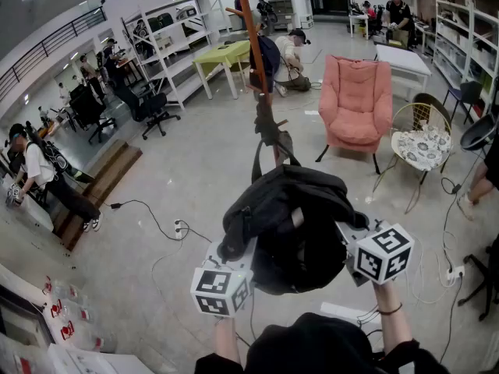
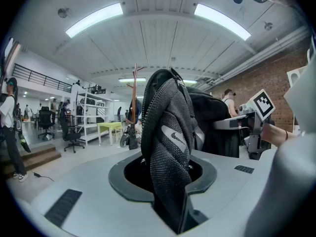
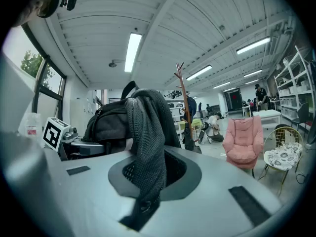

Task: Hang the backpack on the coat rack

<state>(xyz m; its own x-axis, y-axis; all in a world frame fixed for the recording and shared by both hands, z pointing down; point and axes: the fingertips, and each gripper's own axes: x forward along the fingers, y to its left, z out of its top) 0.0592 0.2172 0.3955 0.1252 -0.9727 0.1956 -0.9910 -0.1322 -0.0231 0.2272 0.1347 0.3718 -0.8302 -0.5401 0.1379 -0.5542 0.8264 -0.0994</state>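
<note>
Black backpack [image 1: 292, 224] off floor, held up near me between my two grippers. Left gripper [image 1: 232, 259] clamped on mesh shoulder strap [image 2: 170, 147]. Right gripper [image 1: 352, 244] pinched nearly closed on other mesh strap [image 3: 145, 152]. Wooden coat rack [image 1: 251, 37] far ahead, well apart from bag; pink armchair [image 1: 355, 100] to its right. Pickup done, I judge. Left to do: carry over, hook on peg.

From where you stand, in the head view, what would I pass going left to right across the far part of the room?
White shelves → green table → coat rack → pink armchair → chair with the floral cushion.
</note>
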